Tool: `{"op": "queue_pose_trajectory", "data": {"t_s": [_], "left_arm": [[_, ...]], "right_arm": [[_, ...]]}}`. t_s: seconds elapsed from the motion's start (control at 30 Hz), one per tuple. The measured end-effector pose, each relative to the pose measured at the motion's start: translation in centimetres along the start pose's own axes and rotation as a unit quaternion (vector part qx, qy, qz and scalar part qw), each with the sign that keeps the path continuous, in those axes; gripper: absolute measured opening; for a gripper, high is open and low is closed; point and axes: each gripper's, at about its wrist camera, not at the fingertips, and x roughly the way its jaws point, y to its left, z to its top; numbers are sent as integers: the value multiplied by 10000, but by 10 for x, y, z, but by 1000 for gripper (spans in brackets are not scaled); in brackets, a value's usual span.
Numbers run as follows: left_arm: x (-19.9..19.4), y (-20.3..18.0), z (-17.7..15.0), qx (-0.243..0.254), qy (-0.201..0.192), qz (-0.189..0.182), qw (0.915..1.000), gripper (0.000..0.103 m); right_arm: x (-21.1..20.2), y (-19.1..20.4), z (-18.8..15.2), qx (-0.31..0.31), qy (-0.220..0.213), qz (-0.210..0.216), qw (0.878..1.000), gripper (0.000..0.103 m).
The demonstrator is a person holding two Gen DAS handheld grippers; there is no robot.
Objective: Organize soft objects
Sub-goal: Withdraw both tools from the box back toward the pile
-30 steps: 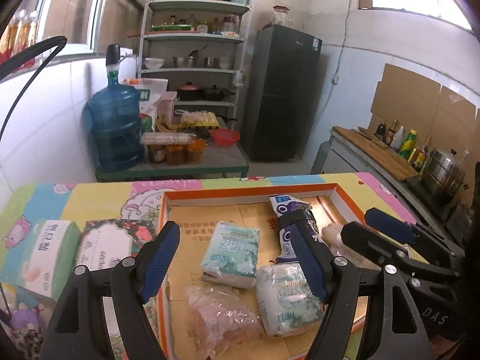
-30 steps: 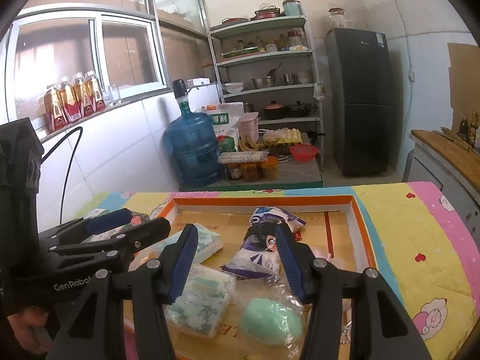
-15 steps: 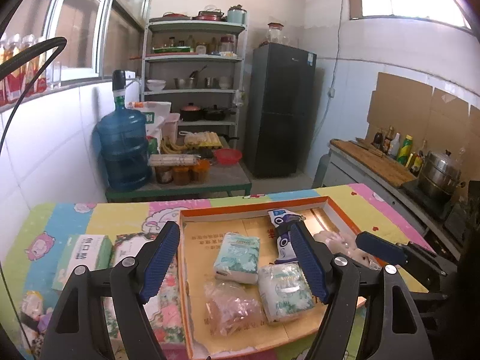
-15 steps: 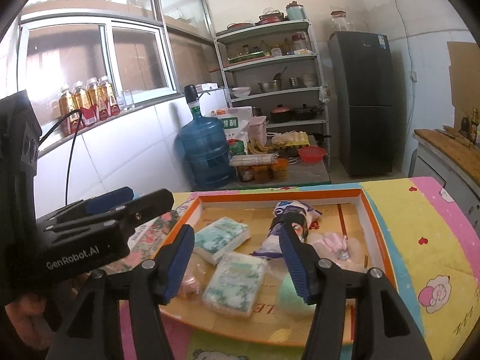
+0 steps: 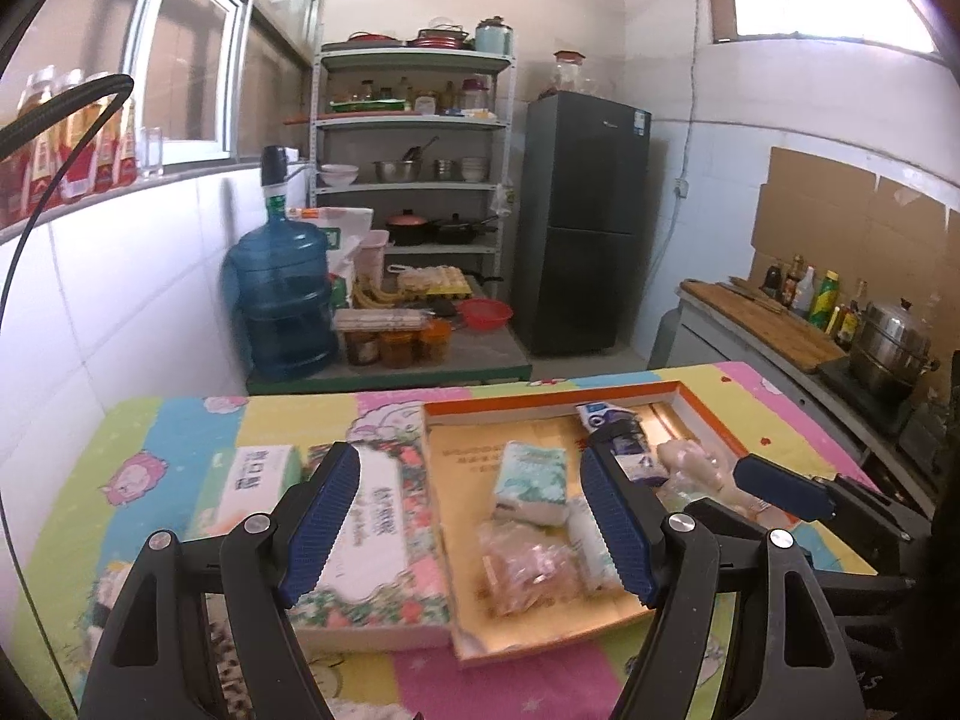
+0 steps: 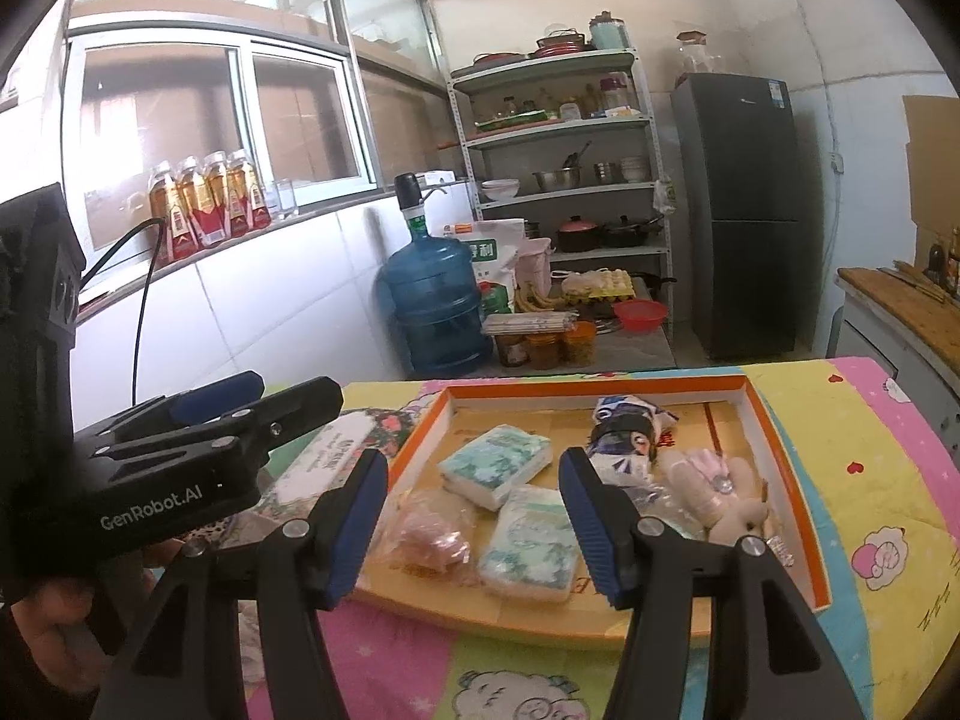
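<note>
Both claws hang wide and empty – left claw (image 5: 468,516), right claw (image 6: 474,522). The soft packs, such as the tissue pack (image 6: 497,466), lie mid-frame in the orange-rimmed tray (image 6: 786,468) on the tabletop (image 6: 852,420). Descend squarely, pinch gently – avoid crushing.

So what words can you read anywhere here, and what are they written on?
"GenRobot.AI": white letters on the side of the left gripper.
Two large green characters, the second "利": on the white sack beside the water jug.
Print on the tissue boxes, the tissue packs and the fridge sticker: too blurred to read.
Labels on the windowsill bottles: too small to read.
</note>
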Motion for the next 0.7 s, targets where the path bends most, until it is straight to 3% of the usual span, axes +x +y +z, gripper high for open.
{"op": "queue_pose_trajectory", "data": {"t_s": [0.7], "left_arm": [[-44,84,-36,-460,-7,317,9984,77]], "right_arm": [[6,68,-21,-211,230,255,9992,59]]}}
